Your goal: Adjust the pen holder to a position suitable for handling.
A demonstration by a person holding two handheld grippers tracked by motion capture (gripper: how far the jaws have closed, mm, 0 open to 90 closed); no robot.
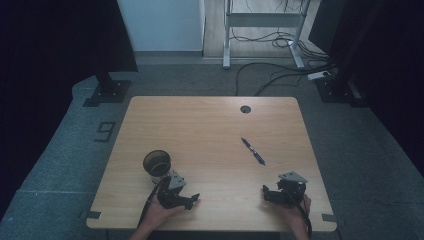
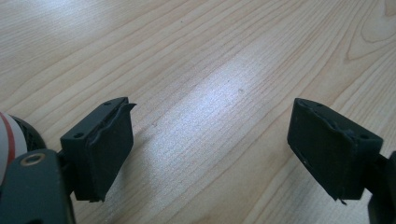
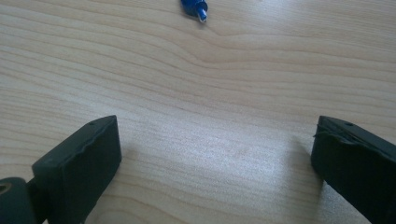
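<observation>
Right gripper agape, blue pen diagonal, far-left to near-right

A light wooden table carries a dark, see-through cup, upright, at 9 o'clock from its centre. A blue pen lies slantwise at 3 o'clock, well apart from the cup. A round cable hole sits at 1 o'clock near the far edge. Beyond the table, at 1 o'clock, black cables trail across grey carpet below a metal desk frame.
</observation>
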